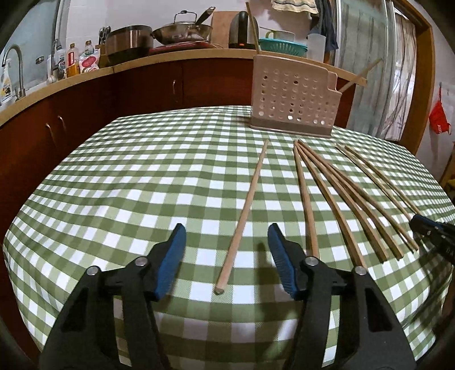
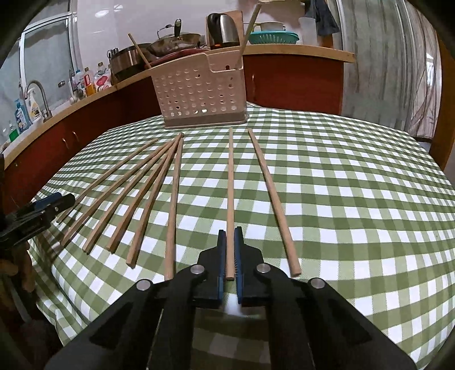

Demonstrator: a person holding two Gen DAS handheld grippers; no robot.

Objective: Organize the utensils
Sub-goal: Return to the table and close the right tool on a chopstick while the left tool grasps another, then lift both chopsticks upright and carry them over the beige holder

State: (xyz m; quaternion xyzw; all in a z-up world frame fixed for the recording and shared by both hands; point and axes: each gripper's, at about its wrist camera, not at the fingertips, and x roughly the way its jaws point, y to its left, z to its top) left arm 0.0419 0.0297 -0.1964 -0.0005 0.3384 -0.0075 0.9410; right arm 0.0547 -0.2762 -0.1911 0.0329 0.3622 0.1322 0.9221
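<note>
Several wooden chopsticks lie fanned on the green checked tablecloth (image 1: 113,185) in front of a pink perforated utensil holder (image 1: 293,94) (image 2: 199,91). Two chopsticks (image 2: 250,25) stand in the holder. My left gripper (image 1: 226,229) is open and low over the cloth. The near end of the leftmost chopstick (image 1: 247,205) lies between its blue pads, touching neither. My right gripper (image 2: 230,231) is shut on the near end of another chopstick (image 2: 230,185), which still lies along the cloth. One more chopstick (image 2: 273,199) lies just right of it, and the rest (image 2: 142,193) lie to its left.
Behind the table runs a wooden counter (image 1: 170,57) over red cabinets, with pots, a kettle (image 2: 223,27), bottles and a sink tap (image 1: 15,65). The cloth's near edge drops off just below both grippers. Each gripper shows at the edge of the other's view.
</note>
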